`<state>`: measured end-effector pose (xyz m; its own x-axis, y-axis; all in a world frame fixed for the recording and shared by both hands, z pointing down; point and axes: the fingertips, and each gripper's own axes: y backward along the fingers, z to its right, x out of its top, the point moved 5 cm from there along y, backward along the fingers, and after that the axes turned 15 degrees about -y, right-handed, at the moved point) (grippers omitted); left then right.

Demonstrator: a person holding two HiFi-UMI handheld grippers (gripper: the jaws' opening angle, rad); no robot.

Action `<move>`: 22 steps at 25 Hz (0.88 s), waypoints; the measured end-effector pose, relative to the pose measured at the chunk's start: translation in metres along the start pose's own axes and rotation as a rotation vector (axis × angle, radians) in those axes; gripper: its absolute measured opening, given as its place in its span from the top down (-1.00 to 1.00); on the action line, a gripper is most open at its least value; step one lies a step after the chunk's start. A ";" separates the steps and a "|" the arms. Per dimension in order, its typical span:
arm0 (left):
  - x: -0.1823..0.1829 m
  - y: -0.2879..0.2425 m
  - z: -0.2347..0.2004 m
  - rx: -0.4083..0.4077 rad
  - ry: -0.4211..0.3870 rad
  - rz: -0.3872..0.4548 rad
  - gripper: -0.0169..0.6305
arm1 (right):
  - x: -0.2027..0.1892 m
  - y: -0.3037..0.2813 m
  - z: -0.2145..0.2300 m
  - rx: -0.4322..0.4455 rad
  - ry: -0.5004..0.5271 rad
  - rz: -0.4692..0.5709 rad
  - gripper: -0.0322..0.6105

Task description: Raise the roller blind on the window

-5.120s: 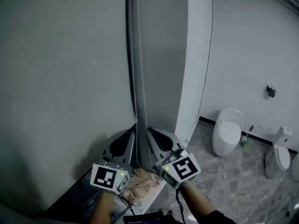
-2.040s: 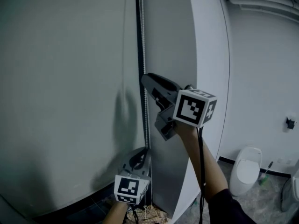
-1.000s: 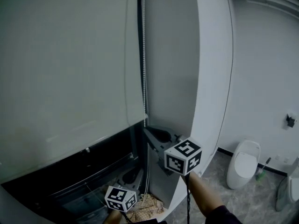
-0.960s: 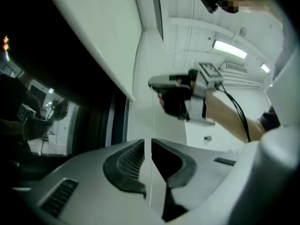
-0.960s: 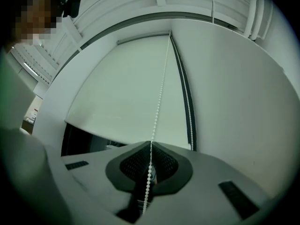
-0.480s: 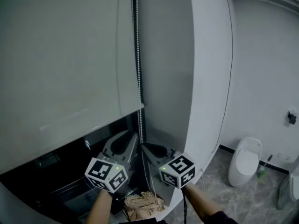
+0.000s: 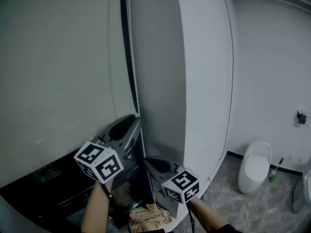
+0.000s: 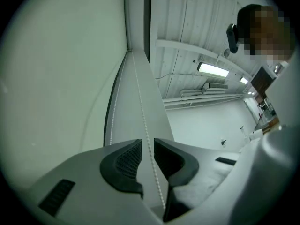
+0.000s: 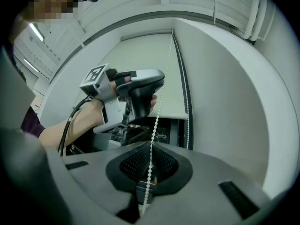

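The pale roller blind [image 7: 58, 72] covers most of the window, with its bottom edge lifted above dark glass [image 7: 43, 188]. A white bead chain [image 7: 132, 72] hangs along the blind's right side. My left gripper [image 7: 133, 123] is the higher one on the chain. In the left gripper view the chain [image 8: 140, 111] runs through the narrow gap of the left gripper [image 8: 147, 156], whose jaws stand slightly apart. My right gripper [image 7: 154, 161] sits lower. In its own view the right gripper [image 9: 150, 153] is shut on the chain [image 9: 159, 102], with the left gripper [image 9: 158, 81] above it.
A white curved wall panel [image 7: 204, 81] stands right beside the chain. Crumpled brownish material [image 7: 150, 212] lies on the sill below the grippers. A toilet [image 7: 253, 164] and a green brush [image 7: 274, 176] stand on the grey floor at the right.
The blind, fully down five seconds ago, now hangs with its bottom edge raised off the sill. Since half a second ago my left gripper has climbed the chain and my right has sunk lower.
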<state>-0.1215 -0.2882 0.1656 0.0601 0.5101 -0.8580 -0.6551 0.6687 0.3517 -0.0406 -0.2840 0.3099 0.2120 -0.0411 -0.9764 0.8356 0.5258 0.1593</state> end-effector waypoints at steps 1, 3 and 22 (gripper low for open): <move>0.004 -0.002 0.001 -0.007 0.016 0.009 0.83 | -0.004 0.002 0.000 -0.001 0.002 -0.006 0.85; 0.013 -0.009 0.000 -0.013 0.030 0.020 0.83 | -0.016 0.006 -0.001 -0.002 0.002 -0.020 0.85; -0.015 -0.006 -0.001 0.081 -0.070 -0.067 0.90 | -0.118 0.025 0.013 -0.047 -0.103 -0.197 0.84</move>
<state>-0.1194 -0.3005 0.1755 0.1563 0.4972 -0.8535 -0.5849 0.7429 0.3256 -0.0386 -0.2769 0.4309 0.0998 -0.2317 -0.9676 0.8420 0.5379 -0.0420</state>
